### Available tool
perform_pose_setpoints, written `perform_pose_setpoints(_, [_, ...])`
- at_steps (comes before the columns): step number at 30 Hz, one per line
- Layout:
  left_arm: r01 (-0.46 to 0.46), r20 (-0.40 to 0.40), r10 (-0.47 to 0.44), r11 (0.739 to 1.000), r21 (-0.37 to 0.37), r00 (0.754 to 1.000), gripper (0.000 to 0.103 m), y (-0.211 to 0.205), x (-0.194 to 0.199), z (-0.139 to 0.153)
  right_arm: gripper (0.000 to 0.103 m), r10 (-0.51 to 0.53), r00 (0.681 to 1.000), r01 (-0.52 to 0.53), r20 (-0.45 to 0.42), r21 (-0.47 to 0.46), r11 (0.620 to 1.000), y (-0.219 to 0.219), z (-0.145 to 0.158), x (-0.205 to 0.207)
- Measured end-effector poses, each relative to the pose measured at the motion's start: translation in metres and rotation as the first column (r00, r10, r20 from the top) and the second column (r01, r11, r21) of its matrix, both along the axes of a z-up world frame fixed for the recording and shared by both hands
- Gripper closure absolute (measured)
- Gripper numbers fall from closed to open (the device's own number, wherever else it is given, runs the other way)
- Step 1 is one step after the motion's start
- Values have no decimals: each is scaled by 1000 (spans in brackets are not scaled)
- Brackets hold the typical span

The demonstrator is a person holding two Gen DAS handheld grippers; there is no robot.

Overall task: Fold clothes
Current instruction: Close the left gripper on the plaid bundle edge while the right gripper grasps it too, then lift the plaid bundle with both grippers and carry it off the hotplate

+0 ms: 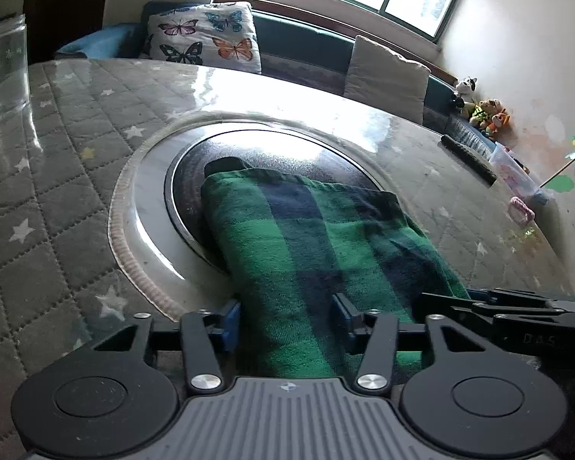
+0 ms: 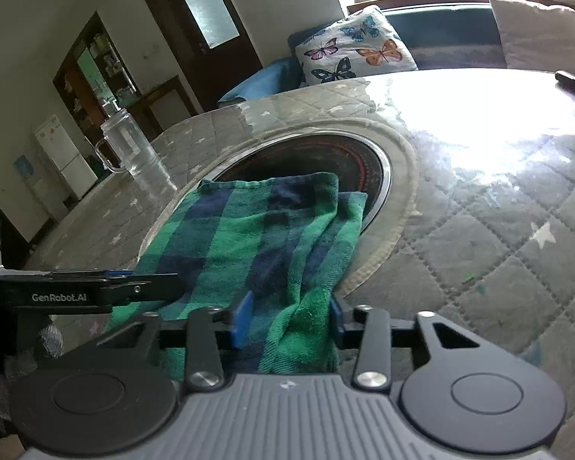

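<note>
Where the near edge of the green and navy plaid cloth (image 1: 310, 253) runs under each camera housing, we cannot see how it ends. Our left claw (image 1: 285, 322) has its blue pads apart with the cloth lying between them; whether they pinch it we cannot tell. Our right claw (image 2: 287, 316) is likewise spread around a bunched fold. The cloth lies folded on the bench (image 1: 57, 176), its far end covering part of the round dark inset (image 1: 226, 149). A glass jug (image 2: 134, 145) stands to the left, a dark remote (image 1: 467, 159) to the right, and a butterfly cushion (image 1: 205, 36) behind.
</note>
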State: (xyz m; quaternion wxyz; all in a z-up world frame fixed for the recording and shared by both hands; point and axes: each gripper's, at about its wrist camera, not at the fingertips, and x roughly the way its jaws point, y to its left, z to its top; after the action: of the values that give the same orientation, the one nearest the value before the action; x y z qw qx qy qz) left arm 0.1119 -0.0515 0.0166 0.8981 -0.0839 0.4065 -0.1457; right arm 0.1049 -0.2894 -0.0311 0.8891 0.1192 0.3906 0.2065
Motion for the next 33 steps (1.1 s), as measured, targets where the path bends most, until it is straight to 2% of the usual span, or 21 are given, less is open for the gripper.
perform_pose_setpoints(4, [-8, 11, 8, 1000, -16, 1000, 70, 6, -3, 3, 79, -10, 1000, 11, -14, 37, 999, 1, -1, -2])
perform_pose_setpoints(7, [-13, 16, 14, 1000, -27, 1000, 73, 11, -8, 6, 84, -11, 1000, 13, -23, 66, 998, 1, 1, -4])
perform_pose_setpoints(16, [-56, 48, 57, 998, -23, 997, 79, 42, -27, 14, 86, 49, 999, -48, -9, 52, 997, 34, 15, -9])
perform_pose_setpoints(25, [-173, 77, 176, 984, -40, 981, 80, 106, -39, 26, 87, 177, 984, -177, 11, 33, 984, 102, 32, 10])
perform_pose_setpoints(33, [-312, 109, 314, 949, -37, 943, 80, 176, -36, 41, 87, 305, 952, -306, 34, 29, 951, 182, 47, 46])
